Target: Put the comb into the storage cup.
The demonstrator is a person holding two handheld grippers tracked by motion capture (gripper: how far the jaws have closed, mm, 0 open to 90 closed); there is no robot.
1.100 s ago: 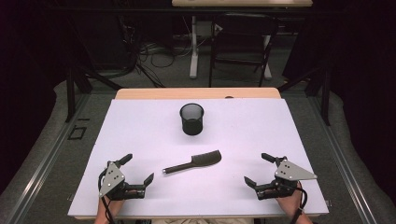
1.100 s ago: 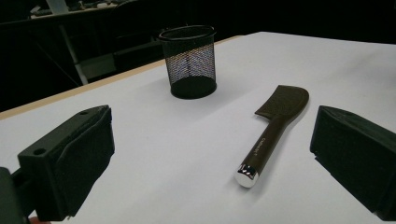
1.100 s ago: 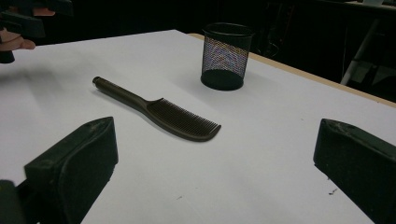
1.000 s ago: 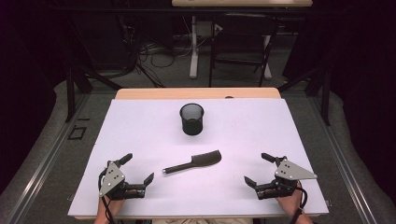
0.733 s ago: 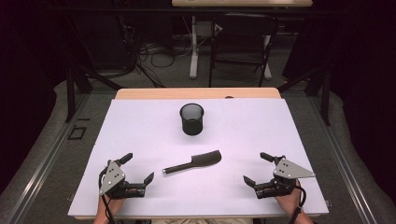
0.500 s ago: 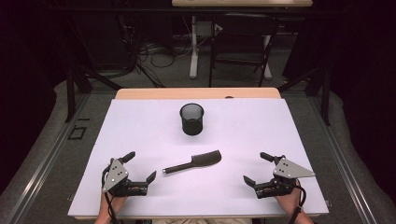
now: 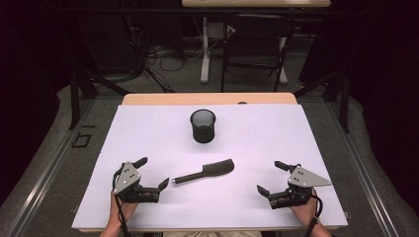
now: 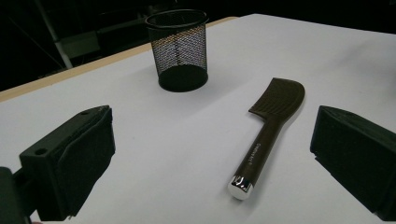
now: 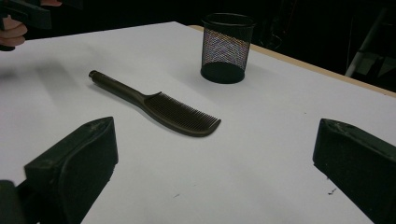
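A black mesh cup [image 7: 203, 126] stands upright toward the counter's [image 7: 296, 143] far edge, apart from my dark comb [image 7: 205, 171]. The comb lies flat mid-counter, metal-capped handle toward the near left corner, toothed head toward the right. Nothing lies between it and my left tongs [image 7: 152, 173] or right tongs [image 7: 272, 177], both wide open and empty.

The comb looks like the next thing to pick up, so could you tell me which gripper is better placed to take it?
Probably the left gripper: its open jaws sit right beside the comb handle's silver-capped end, which points toward it. The right gripper is farther off.
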